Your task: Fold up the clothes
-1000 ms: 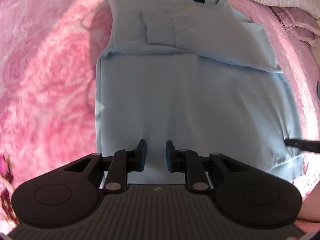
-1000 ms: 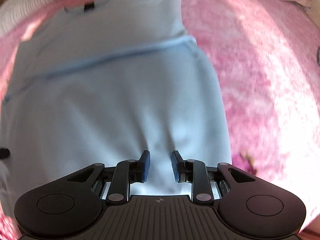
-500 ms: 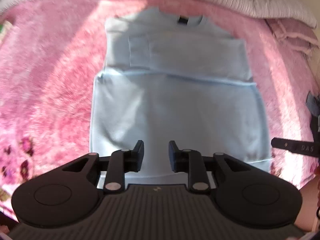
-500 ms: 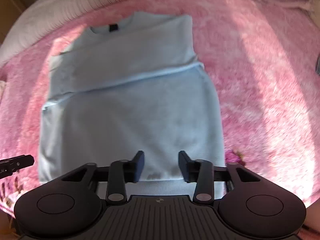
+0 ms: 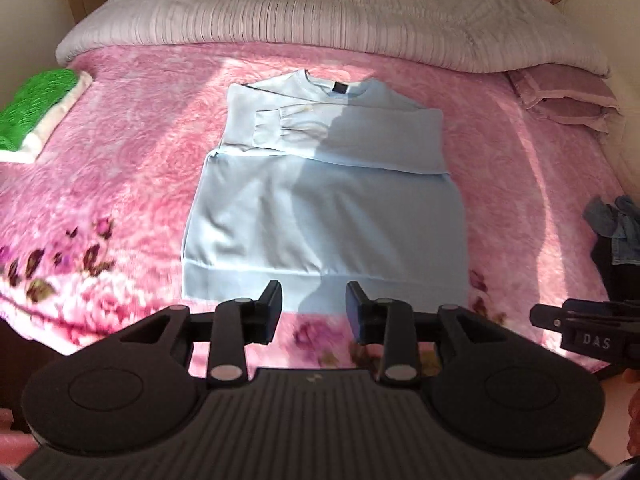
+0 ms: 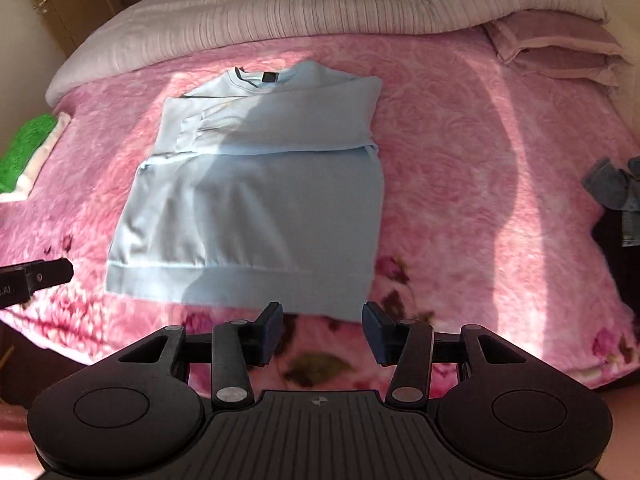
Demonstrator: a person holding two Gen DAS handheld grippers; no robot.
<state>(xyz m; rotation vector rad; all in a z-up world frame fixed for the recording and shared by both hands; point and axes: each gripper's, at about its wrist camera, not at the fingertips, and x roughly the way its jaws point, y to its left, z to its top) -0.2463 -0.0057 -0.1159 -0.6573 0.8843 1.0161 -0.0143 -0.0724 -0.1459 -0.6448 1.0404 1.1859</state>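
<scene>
A light blue sweatshirt (image 5: 324, 200) lies flat on the pink floral blanket (image 5: 120, 152), collar at the far end, both sleeves folded across the chest. It also shows in the right wrist view (image 6: 256, 192). My left gripper (image 5: 314, 308) is open and empty, just short of the sweatshirt's hem. My right gripper (image 6: 322, 326) is open and empty, near the hem's right corner. The right gripper's tip shows at the right edge of the left wrist view (image 5: 592, 330); the left one's tip at the left edge of the right wrist view (image 6: 36, 278).
A grey quilt (image 5: 320, 12) is rolled along the bed's far end. A green and white folded cloth (image 5: 36, 116) lies at the far left. A mauve pillow (image 5: 564, 98) is at the far right. Denim clothing (image 5: 616, 224) hangs at the right edge.
Both grippers have pulled back and up from the sweatshirt towards the bed's near edge, and their jaws have opened wider. The sweatshirt lies as before.
</scene>
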